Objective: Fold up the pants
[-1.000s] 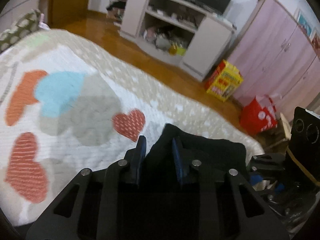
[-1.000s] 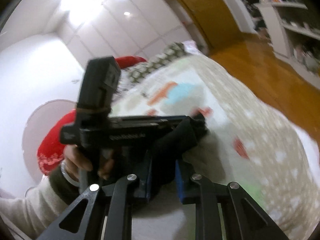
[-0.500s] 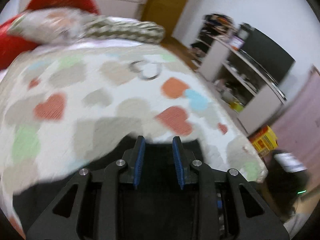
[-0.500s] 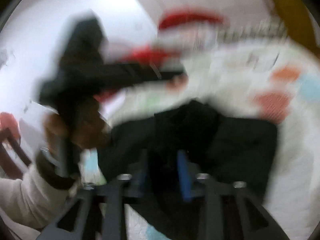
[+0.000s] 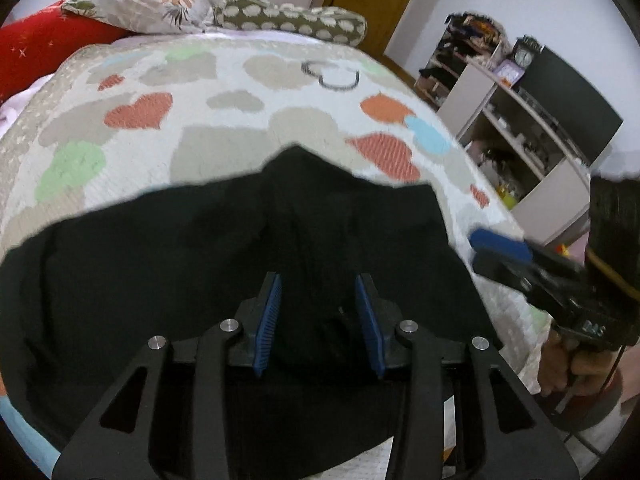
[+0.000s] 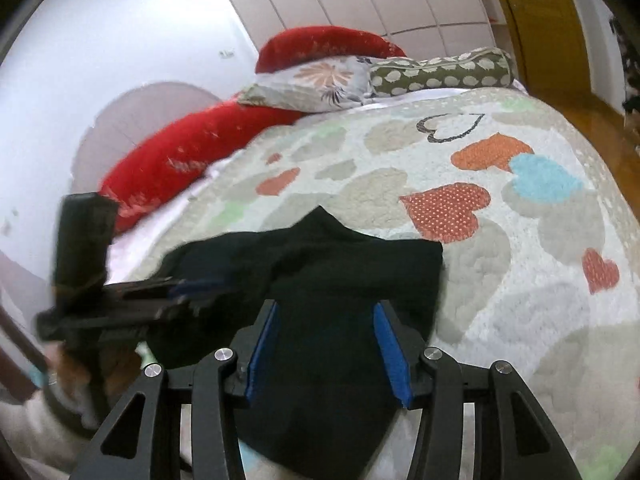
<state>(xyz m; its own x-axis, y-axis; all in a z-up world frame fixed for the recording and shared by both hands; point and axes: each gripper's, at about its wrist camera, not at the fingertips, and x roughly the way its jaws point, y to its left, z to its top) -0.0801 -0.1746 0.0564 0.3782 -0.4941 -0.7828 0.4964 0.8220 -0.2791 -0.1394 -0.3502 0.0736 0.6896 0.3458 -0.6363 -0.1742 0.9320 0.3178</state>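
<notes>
Black pants lay spread on a heart-patterned quilt, bunched into a peak just beyond both sets of jaws. The left gripper had just been opening, its blue pads apart with cloth between them but not pinched. The right gripper had also opened within the last second; fabric lay loose between its parted pads. Red pillows sat far beyond the jaws
</notes>
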